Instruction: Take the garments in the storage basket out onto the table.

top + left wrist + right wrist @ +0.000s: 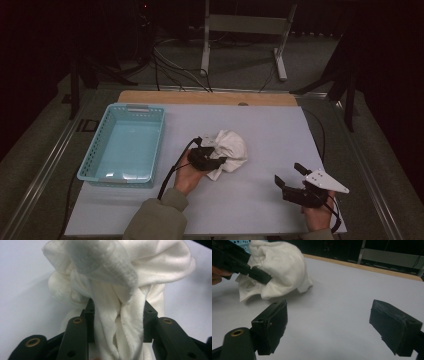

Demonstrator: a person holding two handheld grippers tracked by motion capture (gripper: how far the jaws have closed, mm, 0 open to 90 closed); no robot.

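Cloth [231, 147], white and bunched in a lump, lies on the grey mat [260, 125] near the middle of the table, right of the blue basket [125, 145] and apart from it. Left gripper [216, 161] is at the cloth's near-left edge; its jaws stand a little apart with a twisted fold of cloth [117, 322] between them, filling the gap and touching both pads, so it grips the fold. Right gripper [290, 176] sits at the mat's near-right corner, well away from the cloth, jaws wide apart, nothing between them, only bare mat [332, 322] ahead.
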